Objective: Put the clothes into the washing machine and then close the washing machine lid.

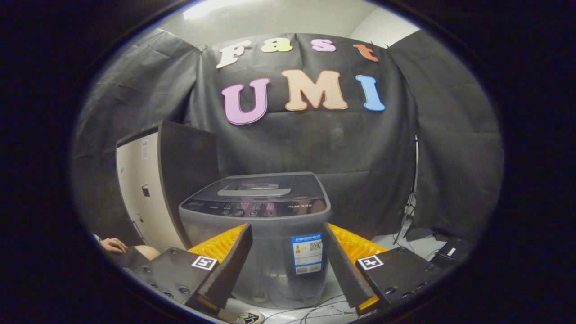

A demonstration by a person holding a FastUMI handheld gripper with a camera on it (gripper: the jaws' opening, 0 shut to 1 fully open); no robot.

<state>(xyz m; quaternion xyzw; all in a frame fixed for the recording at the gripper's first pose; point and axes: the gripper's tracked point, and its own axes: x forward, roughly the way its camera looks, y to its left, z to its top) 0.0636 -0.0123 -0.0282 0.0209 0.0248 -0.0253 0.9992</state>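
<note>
tool: fingers spread wide, holding nothing | washing machine: boxy grey plastic | lid: flat, glossy, down

The grey top-loading washer stands upright on the floor before the booth's back wall, its dark lid shut flat, a sticker on its front.

Washing machine on cable-strewn floor

Smooth grey plastic washing machine, glossy dark lid; paper label on front. Matt, creased cloth wall behind.
</note>
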